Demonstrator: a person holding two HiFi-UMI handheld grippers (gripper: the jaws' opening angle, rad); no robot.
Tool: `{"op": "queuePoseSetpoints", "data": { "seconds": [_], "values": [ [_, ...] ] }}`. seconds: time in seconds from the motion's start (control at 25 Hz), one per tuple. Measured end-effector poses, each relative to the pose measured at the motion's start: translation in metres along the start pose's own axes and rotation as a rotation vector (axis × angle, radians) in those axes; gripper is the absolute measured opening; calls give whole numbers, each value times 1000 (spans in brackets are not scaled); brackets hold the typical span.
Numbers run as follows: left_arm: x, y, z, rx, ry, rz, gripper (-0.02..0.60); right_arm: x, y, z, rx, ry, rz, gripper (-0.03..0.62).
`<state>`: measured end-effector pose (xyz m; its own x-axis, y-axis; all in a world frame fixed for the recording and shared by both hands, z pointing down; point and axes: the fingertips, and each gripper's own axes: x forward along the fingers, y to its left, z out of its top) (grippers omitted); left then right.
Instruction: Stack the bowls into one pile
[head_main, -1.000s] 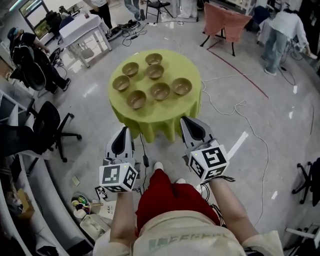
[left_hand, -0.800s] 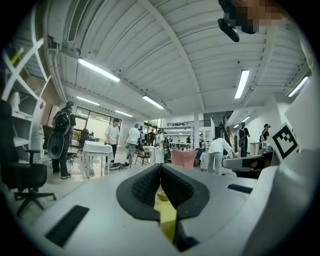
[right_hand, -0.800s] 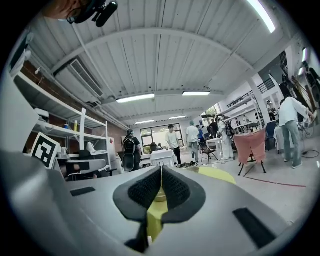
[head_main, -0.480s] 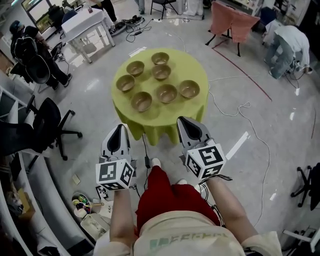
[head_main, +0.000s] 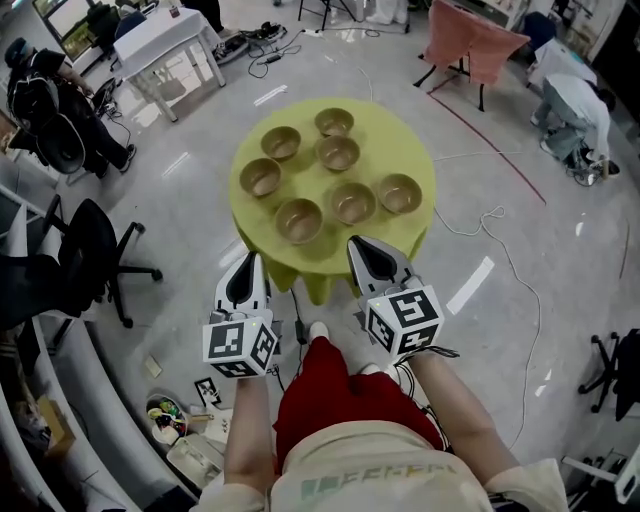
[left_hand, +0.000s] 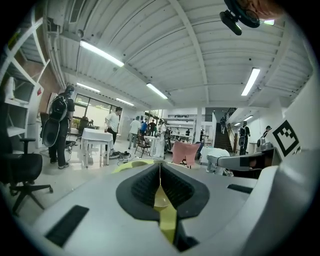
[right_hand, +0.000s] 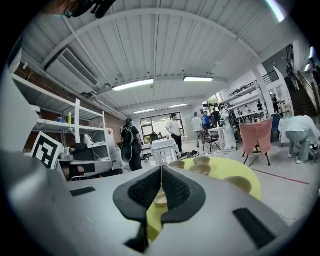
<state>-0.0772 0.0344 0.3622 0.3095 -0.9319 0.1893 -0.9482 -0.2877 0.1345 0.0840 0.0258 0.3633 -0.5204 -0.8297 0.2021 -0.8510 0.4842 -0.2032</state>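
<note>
Several tan bowls stand apart, none stacked, on a round table with a yellow-green cloth (head_main: 392, 145). The nearest bowls are one at the front left (head_main: 299, 220), one at the front middle (head_main: 353, 201) and one at the right (head_main: 400, 193). My left gripper (head_main: 248, 260) hangs shut and empty just short of the table's near edge. My right gripper (head_main: 359, 244) is also shut and empty, its tip at the cloth's near edge. In the right gripper view the gripper (right_hand: 161, 170) points at the bowls (right_hand: 202, 169). The left gripper (left_hand: 159, 166) shows a sliver of cloth below its closed jaws.
A black office chair (head_main: 95, 250) stands to the left and a white table (head_main: 165, 40) at the back left. A pink-draped chair (head_main: 475, 40) is behind the table. Cables (head_main: 500, 250) run over the floor on the right. People stand around the room's edges.
The table has come nearer to both grippers: the person has stepped toward it. Both grippers stay shut and empty, side by side.
</note>
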Motion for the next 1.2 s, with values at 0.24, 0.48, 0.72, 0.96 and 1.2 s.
{"op": "queuePoseSetpoints", "data": {
  "seconds": [0.24, 0.48, 0.72, 0.96, 1.2],
  "values": [
    [39, 32, -8, -1, 38, -18, 23, 52, -2, -15, 12, 63, -15, 37],
    [70, 54, -21, -6, 94, -54, 23, 89, -7, -31, 57, 121, -52, 37],
    [97, 58, -38, -8, 164, -98, 23, 109, -15, -54, 91, 199, -100, 37],
    [116, 62, -55, -28, 220, -130, 23, 123, -20, -75, 113, 274, -134, 37],
    [128, 63, -73, -61, 273, -171, 25, 132, -24, -93, 138, 339, -153, 37]
  ]
}}
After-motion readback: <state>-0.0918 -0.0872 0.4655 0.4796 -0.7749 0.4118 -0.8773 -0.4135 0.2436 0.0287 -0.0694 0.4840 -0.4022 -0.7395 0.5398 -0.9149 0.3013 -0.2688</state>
